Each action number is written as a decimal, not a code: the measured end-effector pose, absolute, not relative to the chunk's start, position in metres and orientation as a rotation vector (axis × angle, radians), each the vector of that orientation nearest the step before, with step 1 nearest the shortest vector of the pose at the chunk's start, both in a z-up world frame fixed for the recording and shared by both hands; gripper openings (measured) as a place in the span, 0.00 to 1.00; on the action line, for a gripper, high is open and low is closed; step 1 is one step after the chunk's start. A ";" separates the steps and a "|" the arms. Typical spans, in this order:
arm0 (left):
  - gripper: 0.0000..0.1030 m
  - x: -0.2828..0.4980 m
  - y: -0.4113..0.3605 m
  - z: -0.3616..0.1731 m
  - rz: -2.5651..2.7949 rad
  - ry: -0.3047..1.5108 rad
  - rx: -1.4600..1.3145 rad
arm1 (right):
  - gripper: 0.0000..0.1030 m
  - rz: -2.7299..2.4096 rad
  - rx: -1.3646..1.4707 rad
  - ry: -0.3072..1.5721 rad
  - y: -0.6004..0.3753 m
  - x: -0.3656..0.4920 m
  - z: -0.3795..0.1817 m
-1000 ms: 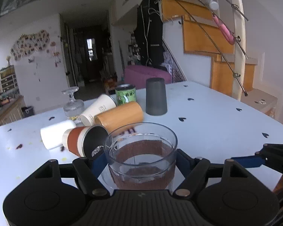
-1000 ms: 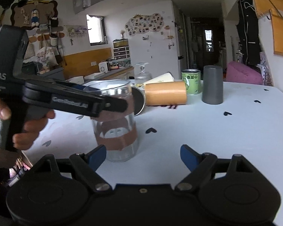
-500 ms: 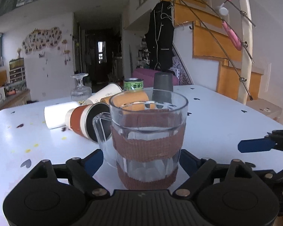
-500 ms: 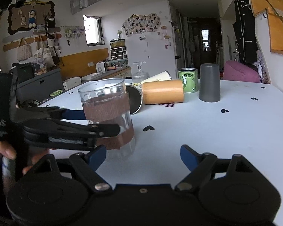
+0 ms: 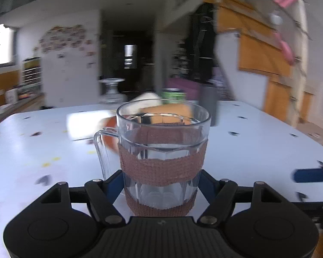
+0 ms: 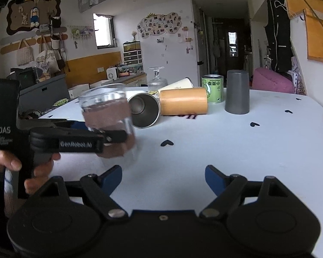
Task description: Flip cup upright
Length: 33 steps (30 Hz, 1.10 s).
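A clear glass mug (image 5: 163, 150) with brown fabric bands and a handle on its left stands upright between my left gripper's blue pads. My left gripper (image 5: 161, 185) is shut on the mug's lower half. In the right wrist view the mug (image 6: 106, 116) is blurred, held upright just above the white table (image 6: 236, 150) at the left. My right gripper (image 6: 163, 178) is open and empty, to the right of the mug and near the table's front.
Behind the mug lie a steel cup (image 6: 144, 112), a bamboo cylinder (image 6: 183, 104) and a white cup (image 6: 178, 85) on their sides. A green tin (image 6: 213, 88), an upturned grey cup (image 6: 236, 92) and an upturned stemmed glass (image 6: 156, 79) stand further back.
My left gripper has levelled out with the mug, which now stands upright and lower toward the table. The left view is blurred from motion. My right gripper has stayed put.
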<state>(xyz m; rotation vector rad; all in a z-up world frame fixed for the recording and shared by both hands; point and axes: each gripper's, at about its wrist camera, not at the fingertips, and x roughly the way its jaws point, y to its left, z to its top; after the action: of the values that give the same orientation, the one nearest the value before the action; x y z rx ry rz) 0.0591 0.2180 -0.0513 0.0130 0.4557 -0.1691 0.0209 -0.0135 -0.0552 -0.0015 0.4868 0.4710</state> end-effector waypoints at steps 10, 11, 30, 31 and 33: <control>0.71 0.062 0.318 -0.047 0.156 0.448 -0.056 | 0.82 0.476 0.005 0.480 -0.002 0.026 -0.052; 0.71 0.062 0.326 -0.047 0.177 0.447 -0.059 | 0.82 0.475 0.005 0.478 -0.001 0.026 -0.051; 1.00 0.038 0.362 -0.019 0.355 0.433 -0.120 | 0.83 0.463 0.028 0.425 0.018 0.030 -0.025; 1.00 0.033 0.358 -0.015 0.345 0.438 -0.127 | 0.84 0.465 0.030 0.422 0.019 0.031 -0.022; 1.00 0.024 0.349 -0.007 0.320 0.435 -0.122 | 0.86 0.470 0.038 0.420 0.022 0.032 -0.017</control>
<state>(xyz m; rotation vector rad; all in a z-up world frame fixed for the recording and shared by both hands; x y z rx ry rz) 0.0240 0.3493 -0.0070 -0.1217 0.4346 0.3204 0.0325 0.0224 -0.0173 0.0377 0.4196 0.4696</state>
